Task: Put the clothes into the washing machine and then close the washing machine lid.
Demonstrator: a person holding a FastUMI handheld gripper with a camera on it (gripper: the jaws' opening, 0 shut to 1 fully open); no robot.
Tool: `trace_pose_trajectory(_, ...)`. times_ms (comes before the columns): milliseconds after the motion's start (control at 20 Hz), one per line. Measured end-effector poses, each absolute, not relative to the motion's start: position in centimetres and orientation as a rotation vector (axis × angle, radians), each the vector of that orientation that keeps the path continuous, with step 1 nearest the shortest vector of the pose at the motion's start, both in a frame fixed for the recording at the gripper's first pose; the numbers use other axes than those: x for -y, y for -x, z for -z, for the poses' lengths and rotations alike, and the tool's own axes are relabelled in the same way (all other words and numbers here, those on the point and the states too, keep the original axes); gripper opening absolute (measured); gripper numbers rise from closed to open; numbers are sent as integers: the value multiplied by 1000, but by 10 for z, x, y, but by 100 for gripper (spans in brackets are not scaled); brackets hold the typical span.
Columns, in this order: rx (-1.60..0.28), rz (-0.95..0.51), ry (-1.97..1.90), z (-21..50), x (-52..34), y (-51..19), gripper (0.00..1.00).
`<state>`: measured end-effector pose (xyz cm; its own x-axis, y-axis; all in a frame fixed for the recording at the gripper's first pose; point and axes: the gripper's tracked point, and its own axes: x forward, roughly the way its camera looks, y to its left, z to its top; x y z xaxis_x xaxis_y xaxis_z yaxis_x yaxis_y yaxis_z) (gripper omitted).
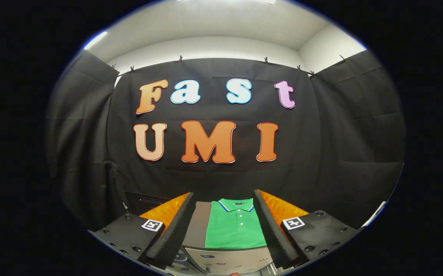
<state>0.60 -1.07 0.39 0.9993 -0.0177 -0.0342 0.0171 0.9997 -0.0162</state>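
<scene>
Hand-held gripper (223, 230) spread wide, nothing grasped; two black ribbed finger pads (173, 230) angle outward, orange finger bodies behind them, a square marker tag on each black mount.

Nearest, low between the fingers: top of a pale grey washing machine (227, 260), control panel partly visible with dark markings too small to make out. Its near edge is cut off and the finger bases cover both sides. Cannot tell whether the lid is shut; the grey panel under the shirt looks flat and closed, hinge line hard to see.

On that surface, between the fingers and just ahead of them: green polo shirt (235, 228), folded flat. Long axis runs straight away from the gripper, collar at the far end, placket with small buttons down the middle. Collar has a blue and white trim stripe. Right edge of the shirt hidden behind the right finger; sleeves not discernible.

Left of the shirt, touching its edge: a grey-brown strip (200, 226), bare lid or another cloth, cannot tell.

Beyond: black cloth wall (340, 153), clipped along the top, white wall and ceiling above.
</scene>
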Motion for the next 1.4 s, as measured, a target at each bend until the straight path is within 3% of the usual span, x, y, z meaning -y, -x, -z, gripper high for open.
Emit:
trace_pose_trajectory(550,-87,14,11,12,18,-49,98)
trace_pose_trajectory(1400,-501,39,-53,173,79,-195,98)
